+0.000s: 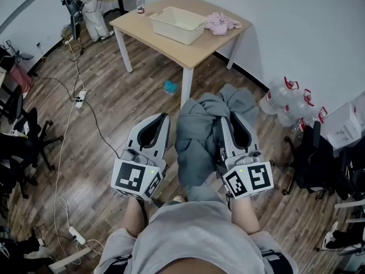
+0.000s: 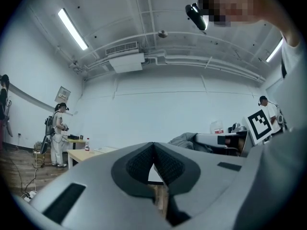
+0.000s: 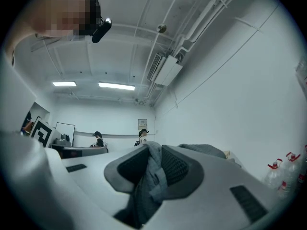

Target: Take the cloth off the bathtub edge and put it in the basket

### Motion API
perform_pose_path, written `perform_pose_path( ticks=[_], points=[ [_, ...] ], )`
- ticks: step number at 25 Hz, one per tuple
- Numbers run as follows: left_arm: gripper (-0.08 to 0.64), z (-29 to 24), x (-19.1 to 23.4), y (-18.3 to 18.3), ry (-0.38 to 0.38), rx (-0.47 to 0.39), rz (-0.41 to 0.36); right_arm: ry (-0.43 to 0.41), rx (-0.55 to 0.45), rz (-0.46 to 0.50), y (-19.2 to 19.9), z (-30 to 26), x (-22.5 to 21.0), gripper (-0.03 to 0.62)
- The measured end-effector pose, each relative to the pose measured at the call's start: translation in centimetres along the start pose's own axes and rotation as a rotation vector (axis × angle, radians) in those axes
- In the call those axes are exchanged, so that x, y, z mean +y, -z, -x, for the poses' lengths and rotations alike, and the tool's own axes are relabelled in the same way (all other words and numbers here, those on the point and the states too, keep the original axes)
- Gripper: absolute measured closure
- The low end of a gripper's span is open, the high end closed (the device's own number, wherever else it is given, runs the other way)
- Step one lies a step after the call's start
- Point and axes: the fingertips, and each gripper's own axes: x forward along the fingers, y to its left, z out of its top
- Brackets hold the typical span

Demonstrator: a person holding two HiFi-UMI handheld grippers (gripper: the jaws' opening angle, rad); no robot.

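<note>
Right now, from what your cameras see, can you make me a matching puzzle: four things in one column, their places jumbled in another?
Things:
1. crumpled grey cloth
2. white rectangular plastic basket
3. small pink cloth
4. clear plastic water jugs with red caps

Places:
A. on the wooden floor by the white wall
B. clamped in the right gripper jaws
C. standing on the light wooden table
D. lying on the table beside the basket

Pairs: 1-B, 2-C, 3-D, 4-A
</note>
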Motion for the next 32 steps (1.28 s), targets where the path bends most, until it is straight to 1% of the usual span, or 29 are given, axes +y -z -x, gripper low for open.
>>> perform_pose_path(
  ticks=[7,12,17,25,32],
  points=[
    [0.546,-5.9,3.5,-0.2,-0.032,-0.006,-0.019,-0.032,-0.004,-0.036,0.7,-6.7,-3.7,0.5],
    [0.546,-11.2,5.5,-0.8,-0.057,-0.021,-0.026,-0.075,-0.003,-0.026,0.4,-11.5,-6.7,0.5],
    [0.546,-16.2,6.6,-0.7,-0.07,-0.024,-0.032,-0.107,0.004,-0.028,0.5,-15.8,-10.0,0.5],
    [0.545,-22.1,8.0,-0.4,-0.129,-0.04,-0.041,-0.174,-0.003,-0.037,1.0,-20.7,-14.4,0.5],
    [0.546,-25.0,8.6,0.2,-0.136,-0.021,-0.055,-0.18,-0.009,-0.059,1.4,-22.9,-16.7,0.5]
  ],
)
